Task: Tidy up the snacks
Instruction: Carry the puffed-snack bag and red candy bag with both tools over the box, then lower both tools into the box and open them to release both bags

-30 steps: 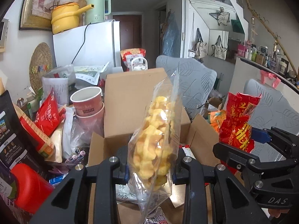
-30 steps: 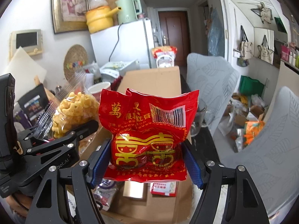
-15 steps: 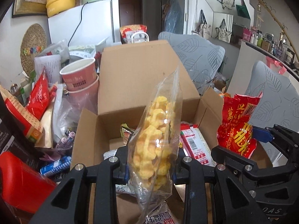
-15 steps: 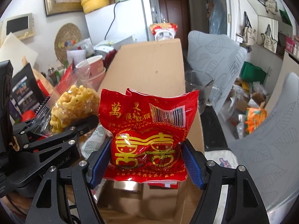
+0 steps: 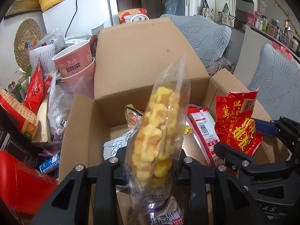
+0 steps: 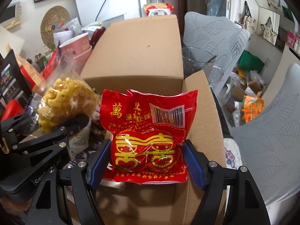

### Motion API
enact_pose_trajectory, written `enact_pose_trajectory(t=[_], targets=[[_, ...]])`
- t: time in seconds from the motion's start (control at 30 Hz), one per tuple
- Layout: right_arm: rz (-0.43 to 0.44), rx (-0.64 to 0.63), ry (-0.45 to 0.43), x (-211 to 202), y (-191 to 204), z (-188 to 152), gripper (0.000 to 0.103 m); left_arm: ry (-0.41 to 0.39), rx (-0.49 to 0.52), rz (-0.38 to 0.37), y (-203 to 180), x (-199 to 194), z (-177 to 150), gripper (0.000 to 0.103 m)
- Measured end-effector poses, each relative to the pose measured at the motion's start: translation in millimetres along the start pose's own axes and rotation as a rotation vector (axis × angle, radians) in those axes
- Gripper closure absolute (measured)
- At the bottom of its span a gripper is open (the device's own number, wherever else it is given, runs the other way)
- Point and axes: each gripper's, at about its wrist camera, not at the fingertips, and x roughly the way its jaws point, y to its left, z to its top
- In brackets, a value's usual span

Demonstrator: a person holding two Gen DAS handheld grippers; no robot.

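Observation:
My left gripper (image 5: 150, 168) is shut on a clear bag of yellow puffed snacks (image 5: 159, 127), which stands upright over the open cardboard box (image 5: 142, 60). My right gripper (image 6: 146, 159) has a red snack packet (image 6: 146, 131) between its blue pads (image 6: 97, 161). Its jaws are opening slightly, but the pads still touch the packet's sides and it stays up. The packet hangs over the box's right half. In the left wrist view the red packet (image 5: 238, 127) shows at the right. In the right wrist view the yellow bag (image 6: 65, 97) is at the left.
Inside the box lie a red-and-white packet (image 5: 202, 129), a white wrapper (image 5: 116, 144) and other snacks. Stacked paper cups (image 5: 75, 63), red packets and a red container (image 5: 18, 183) crowd the left. A glass jug (image 6: 196, 63) and grey chairs (image 6: 215, 35) stand to the right.
Both grippers have come down and tipped toward the box with their packets. The inside of the box has come into view. The right jaws stand a touch wider.

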Motion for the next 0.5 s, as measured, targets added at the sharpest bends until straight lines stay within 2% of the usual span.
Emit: enact_pose_trajectory(t=[0.17, 0.33, 0.5], targets=[[-0.033, -0.042, 0.007, 4.3, 6.0, -2.1, 0.026, 0.065, -0.035, -0.027, 6.2, 11.9, -3.3, 0.073], [-0.059, -0.061, 0.015, 5.9, 8.5, -2.6, 0.025, 0.089, -0.029, -0.020, 5.6, 15.2, -5.2, 0.073], [-0.064, -0.068, 0.020, 5.6, 10.7, -0.2, 0.025, 0.139, -0.053, -0.045, 10.7, 22.6, -3.7, 0.070]])
